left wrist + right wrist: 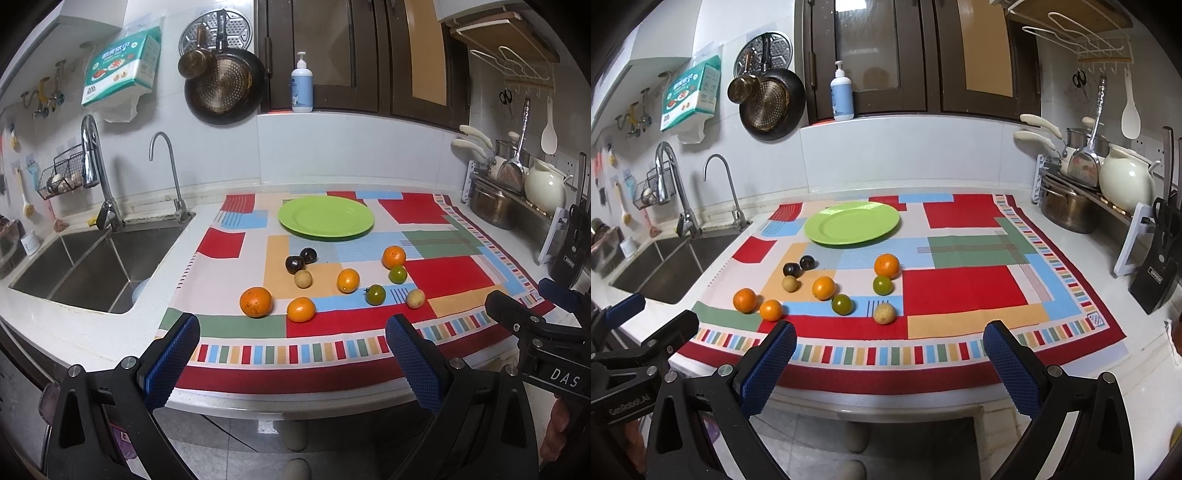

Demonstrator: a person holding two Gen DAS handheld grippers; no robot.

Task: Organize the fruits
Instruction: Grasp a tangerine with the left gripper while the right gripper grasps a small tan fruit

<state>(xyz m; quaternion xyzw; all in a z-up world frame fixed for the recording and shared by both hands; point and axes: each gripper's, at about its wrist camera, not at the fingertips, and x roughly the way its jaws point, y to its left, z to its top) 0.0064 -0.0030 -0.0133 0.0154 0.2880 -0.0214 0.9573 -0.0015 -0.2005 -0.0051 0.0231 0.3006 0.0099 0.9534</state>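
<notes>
Taking the round lime-green plate [325, 217] as the landmark, everything lies on the patchwork cloth of red, blue, green and orange blocks [443, 275] that covers the white stone desk [110, 332]. The plate sits bare at the far side of the cloth, probably set there as the place where the fruit is to be gathered.

Nearer than the plate and off to its left lie a large dimpled orange [256, 302] and a smaller smooth orange [301, 309], close together at the cloth's near part. Just in front of the plate are two dark glossy plums [301, 260], touching or nearly so, with a pale tan round fruit [303, 278] just beside them. Further right come a mid-sized orange [348, 280], a dark green citrus [375, 294], a second pale tan fruit [415, 298], a brighter green citrus [398, 274] and an orange [393, 257] just behind it. The kinds are mixed, so none of the sorting is done.

The left tool [293, 365] hangs short of the desk's near edge, blue pads spread wide and released, holding nothing. The right tool [890, 369] is likewise spread and empty, level with its partner, apparently poised before a first pick.
</notes>
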